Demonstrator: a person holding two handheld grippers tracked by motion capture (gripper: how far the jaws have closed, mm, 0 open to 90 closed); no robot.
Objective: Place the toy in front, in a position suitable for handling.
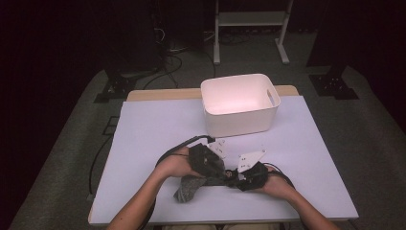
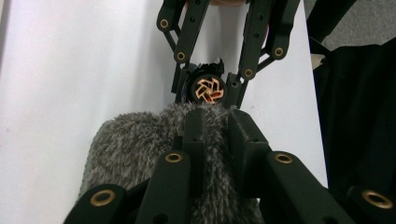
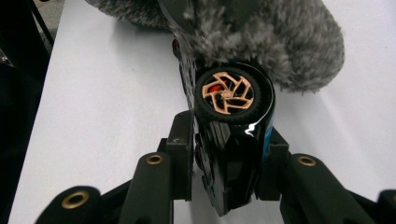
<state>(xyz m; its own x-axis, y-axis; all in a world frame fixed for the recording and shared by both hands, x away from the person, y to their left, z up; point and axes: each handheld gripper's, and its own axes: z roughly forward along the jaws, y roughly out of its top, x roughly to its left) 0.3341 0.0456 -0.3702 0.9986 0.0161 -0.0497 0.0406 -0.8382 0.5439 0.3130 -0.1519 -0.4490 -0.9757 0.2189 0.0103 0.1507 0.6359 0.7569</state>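
A black toy car (image 3: pixel 233 154) with copper-spoked wheels (image 3: pixel 228 94) sits nose-up between my right gripper's (image 3: pixel 229 135) jaws, which are shut on its sides. My left gripper (image 2: pixel 215 123) is shut on a grey fuzzy cloth (image 2: pixel 135 144), and the cloth lies against the car's end (image 2: pixel 209 89). In the high view both grippers meet near the table's front middle: the left gripper (image 1: pixel 221 175) comes from the left, the right gripper (image 1: pixel 235 177) from the right. The cloth (image 1: pixel 188 188) trails onto the table below the left hand.
A white bin (image 1: pixel 239 103) with handle cutouts stands at the back of the white table (image 1: pixel 153 129), right of centre. Cables trail from both grippers over the table. Dark floor, cables and a stand frame (image 1: pixel 251 19) lie beyond the far edge.
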